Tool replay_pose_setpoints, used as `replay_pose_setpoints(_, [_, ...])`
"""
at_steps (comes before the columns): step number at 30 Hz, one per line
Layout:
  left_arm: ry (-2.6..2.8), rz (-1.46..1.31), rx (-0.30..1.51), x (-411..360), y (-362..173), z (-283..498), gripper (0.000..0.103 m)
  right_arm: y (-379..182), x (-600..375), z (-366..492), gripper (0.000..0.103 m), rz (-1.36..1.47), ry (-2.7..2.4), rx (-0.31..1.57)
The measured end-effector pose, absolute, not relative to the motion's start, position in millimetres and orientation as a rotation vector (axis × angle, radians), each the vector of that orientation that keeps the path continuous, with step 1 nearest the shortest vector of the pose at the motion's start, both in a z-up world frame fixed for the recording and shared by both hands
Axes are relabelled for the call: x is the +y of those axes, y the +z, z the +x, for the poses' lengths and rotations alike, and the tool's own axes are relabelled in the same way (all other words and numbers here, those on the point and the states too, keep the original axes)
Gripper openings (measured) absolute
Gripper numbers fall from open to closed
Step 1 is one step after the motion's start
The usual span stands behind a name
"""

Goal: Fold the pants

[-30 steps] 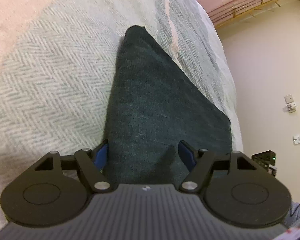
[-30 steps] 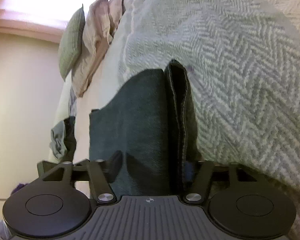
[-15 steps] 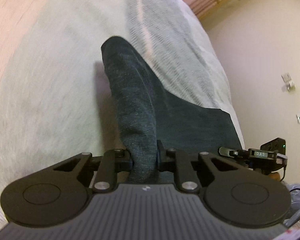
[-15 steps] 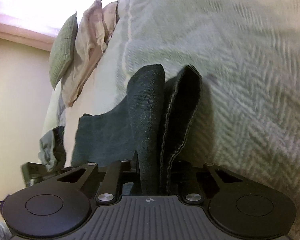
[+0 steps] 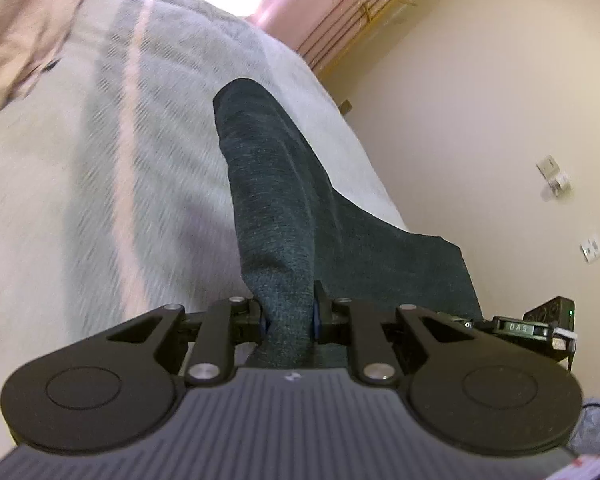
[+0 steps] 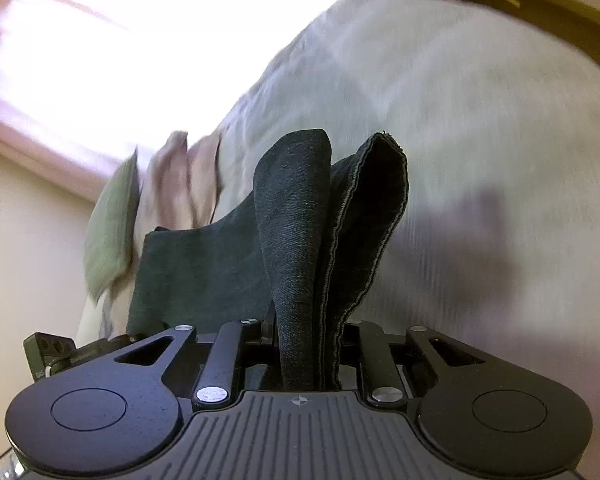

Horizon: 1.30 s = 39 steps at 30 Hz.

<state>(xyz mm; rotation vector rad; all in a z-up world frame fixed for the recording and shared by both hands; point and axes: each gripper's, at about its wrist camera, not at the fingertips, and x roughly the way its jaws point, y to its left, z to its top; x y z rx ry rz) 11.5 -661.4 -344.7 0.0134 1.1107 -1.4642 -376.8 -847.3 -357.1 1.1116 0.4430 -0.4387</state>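
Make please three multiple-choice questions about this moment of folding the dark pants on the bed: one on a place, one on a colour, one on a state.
1. Where do the dark teal-grey knit pants lie?
A. on a wooden floor
B. on a pale grey herringbone bed cover
C. in a basket

2. What colour is the curtain behind the bed?
A. pink
B. blue
C. black

3. How stands the left gripper?
A. open above the cloth
B. shut on nothing
C. shut on a fold of the pants

Key: 1 B, the cloth trails onto the bed cover in both views. 2 A, pink pleats show in the left wrist view, top right. 3 C, its blue pads pinch a bunched fold; the right gripper likewise clamps the stitched hem.
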Motion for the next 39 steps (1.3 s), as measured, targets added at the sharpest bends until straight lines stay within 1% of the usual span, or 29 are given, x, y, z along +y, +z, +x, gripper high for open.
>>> replay_pose_setpoints(4, [-1.453, 0.036, 1.075, -728, -348, 35, 0.015, -365, -915, -345, 0.015, 1.095, -0.454, 0.424])
replay_pose_setpoints(10, [-1.417, 0.055, 1.042, -781, -366, 68, 0.015, -403, -976, -308, 0.015, 1.124, -0.436, 0.418])
replay_pose_setpoints(12, [-1.401, 0.076, 1.041, -797, -382, 77, 0.015, -421, -990, -297, 0.019, 1.131, -0.457, 0.422])
replay_pose_setpoints(14, [-1.368, 0.106, 1.044, -810, -400, 82, 0.016, -441, -1000, -286, 0.028, 1.124, -0.538, 0.468])
replay_pose_setpoints(16, [-1.323, 0.13, 1.054, -818, -417, 88, 0.018, -451, -1002, -278, 0.03, 1.068, -0.583, 0.491])
replay_pose_setpoints(17, [-1.321, 0.142, 1.069, -817, -425, 90, 0.02, -451, -1000, -279, 0.031, 1.048, -0.588, 0.487])
replay_pose_setpoints(18, [-1.314, 0.145, 1.08, -812, -427, 92, 0.026, -450, -999, -280, 0.032, 1.048, -0.59, 0.485])
replay_pose_setpoints(20, [-1.313, 0.129, 1.091, -795, -425, 98, 0.027, -441, -995, -287, 0.042, 1.044, -0.629, 0.522])
replay_pose_setpoints(21, [-1.305, 0.135, 1.083, -788, -422, 104, 0.027, -432, -992, -290, 0.044, 1.006, -0.67, 0.548])
replay_pose_setpoints(22, [-1.285, 0.148, 1.057, -781, -415, 109, 0.024, -419, -987, -298, 0.045, 0.938, -0.73, 0.573])
replay_pose_setpoints(24, [-1.249, 0.145, 0.974, -778, -400, 121, 0.024, -396, -977, -310, 0.045, 0.797, -0.839, 0.585])
replay_pose_setpoints(27, [-1.261, 0.135, 0.862, -791, -377, 117, 0.024, -369, -967, -293, 0.045, 0.562, -0.893, 0.554])
replay_pose_setpoints(29, [-1.298, 0.181, 0.828, -816, -375, 99, 0.024, -367, -960, -264, 0.038, 0.429, -0.879, 0.561])
replay_pose_setpoints(30, [-1.301, 0.201, 0.835, -828, -378, 91, 0.024, -373, -957, -253, 0.037, 0.38, -0.866, 0.577])
replay_pose_setpoints(32, [-1.289, 0.265, 0.845, -850, -393, 72, 0.025, -394, -963, -219, 0.029, 0.319, -0.848, 0.635])
replay_pose_setpoints(33, [-1.267, 0.312, 0.832, -859, -404, 65, 0.025, -409, -965, -211, 0.029, 0.295, -0.85, 0.675])
replay_pose_setpoints(35, [-1.22, 0.41, 0.82, -867, -430, 57, 0.021, -440, -966, -213, 0.028, 0.245, -0.853, 0.757])
replay_pose_setpoints(37, [-1.209, 0.471, 0.783, -865, -442, 52, 0.02, -451, -968, -223, 0.029, 0.263, -0.842, 0.728])
replay_pose_setpoints(39, [-1.189, 0.465, 0.781, -856, -436, 51, 0.02, -446, -973, -232, 0.03, 0.332, -0.828, 0.716])
